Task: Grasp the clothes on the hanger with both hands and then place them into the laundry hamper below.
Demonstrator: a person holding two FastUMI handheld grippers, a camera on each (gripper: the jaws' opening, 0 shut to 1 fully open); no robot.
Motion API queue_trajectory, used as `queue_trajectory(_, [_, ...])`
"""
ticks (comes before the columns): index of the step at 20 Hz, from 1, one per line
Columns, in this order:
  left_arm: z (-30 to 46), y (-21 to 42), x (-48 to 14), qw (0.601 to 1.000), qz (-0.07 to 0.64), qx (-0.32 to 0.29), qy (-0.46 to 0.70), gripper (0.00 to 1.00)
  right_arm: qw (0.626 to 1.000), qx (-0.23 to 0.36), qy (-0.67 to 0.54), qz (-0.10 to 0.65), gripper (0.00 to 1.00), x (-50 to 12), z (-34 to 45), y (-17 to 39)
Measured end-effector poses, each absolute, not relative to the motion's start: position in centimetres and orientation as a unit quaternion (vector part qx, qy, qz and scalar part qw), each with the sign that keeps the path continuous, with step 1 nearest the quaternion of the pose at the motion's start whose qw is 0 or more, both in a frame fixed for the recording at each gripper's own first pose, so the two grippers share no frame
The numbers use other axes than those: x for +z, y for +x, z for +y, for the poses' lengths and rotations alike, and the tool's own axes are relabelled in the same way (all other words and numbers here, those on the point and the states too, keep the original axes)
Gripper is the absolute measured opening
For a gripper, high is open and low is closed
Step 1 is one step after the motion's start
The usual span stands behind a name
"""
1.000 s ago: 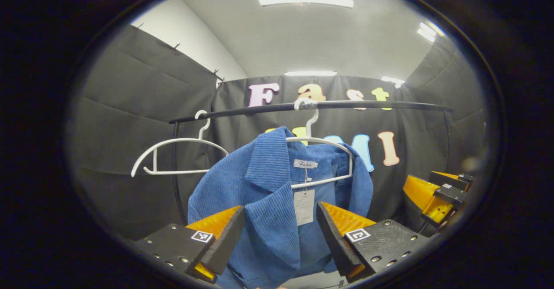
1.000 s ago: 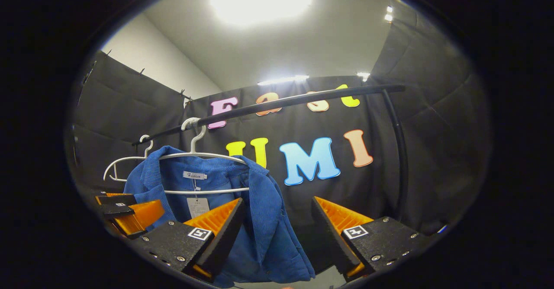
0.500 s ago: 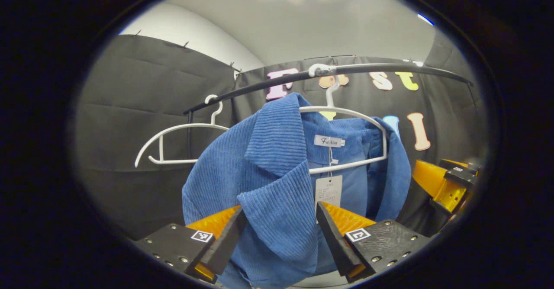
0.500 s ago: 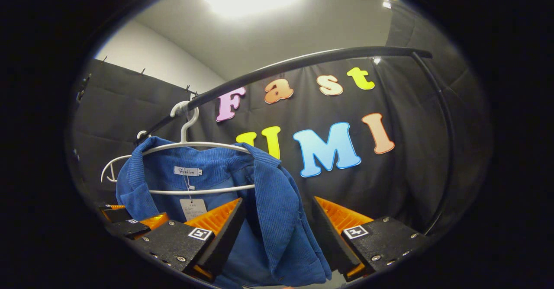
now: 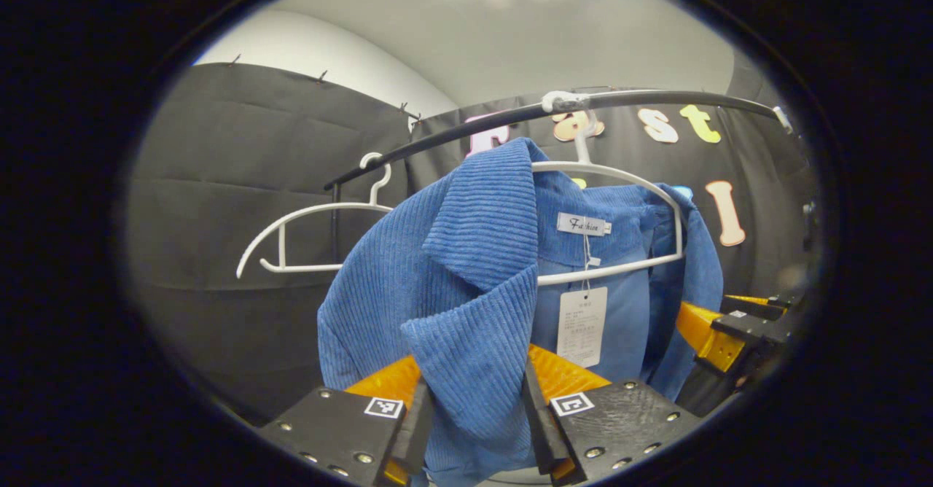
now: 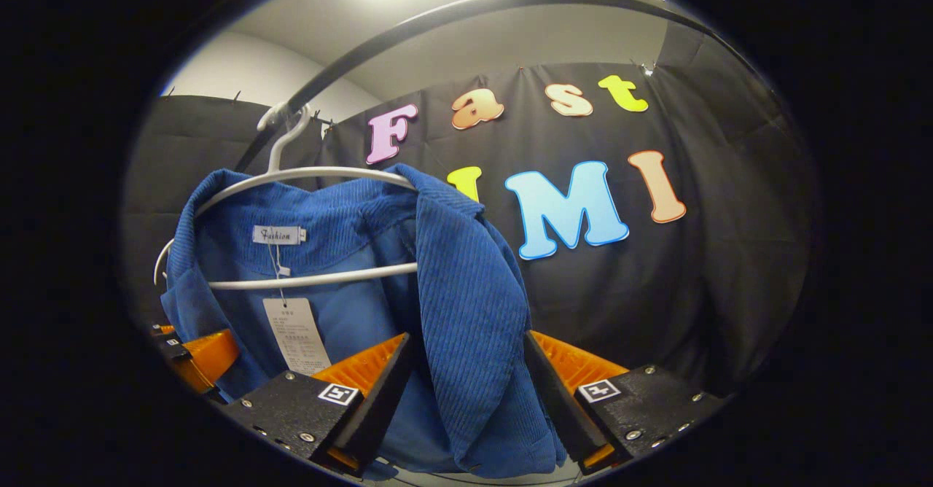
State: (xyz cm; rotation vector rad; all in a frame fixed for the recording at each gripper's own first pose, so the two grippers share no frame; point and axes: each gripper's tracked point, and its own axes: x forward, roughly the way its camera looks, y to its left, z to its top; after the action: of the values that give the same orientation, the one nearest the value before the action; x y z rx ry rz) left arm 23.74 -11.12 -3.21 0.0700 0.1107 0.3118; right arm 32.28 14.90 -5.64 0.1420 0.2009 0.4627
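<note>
Left claw [image 5: 474, 429], angled upward, is clamped on the front lapel of the blue corduroy jacket [image 5: 466, 254] hanging on a white hanger [image 5: 627, 181] from the black rail [image 5: 656, 98], while the right claw [image 6: 466, 392], also tilted up, straddles the opposite lapel with fingers apart.

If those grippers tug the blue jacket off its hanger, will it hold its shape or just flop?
Probably flop: the jacket already folds and sags between the left gripper fingers. Its ribbed cloth looks thick, so it likely grips well and has some weight. The thin hanger may swing or catch the collar.
</note>
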Motion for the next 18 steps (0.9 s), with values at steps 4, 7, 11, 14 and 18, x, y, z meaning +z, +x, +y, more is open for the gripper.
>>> queue_trajectory(4, [-11.3, 23.5, -3.1, 0.989, 0.053, 0.138, 0.027, 0.50, 0.965, 0.229, 0.077, 0.097, 0.55, -5.8, 15.2, 32.5])
queue_trajectory(7, [-10.6, 23.0, -2.6, 0.988, 0.047, 0.146, 0.034, 0.27, 0.966, 0.237, 0.071, 0.078, 0.13, -4.6, 15.4, 32.5])
queue_trajectory(11, [-11.1, 22.7, -1.9, 0.990, 0.039, 0.129, 0.039, 0.07, 0.963, 0.264, 0.034, 0.030, 0.00, -2.3, 16.1, 31.0])
queue_trajectory(14, [-10.9, 21.2, -0.1, 0.990, 0.024, 0.125, 0.053, 0.05, 0.967, 0.251, 0.031, -0.006, 0.00, 0.3, 15.1, 30.3])
queue_trajectory(18, [-10.0, 19.2, 3.0, 0.990, 0.005, 0.124, 0.067, 0.01, 0.971, 0.233, 0.024, -0.053, 0.00, 4.1, 13.5, 30.6])
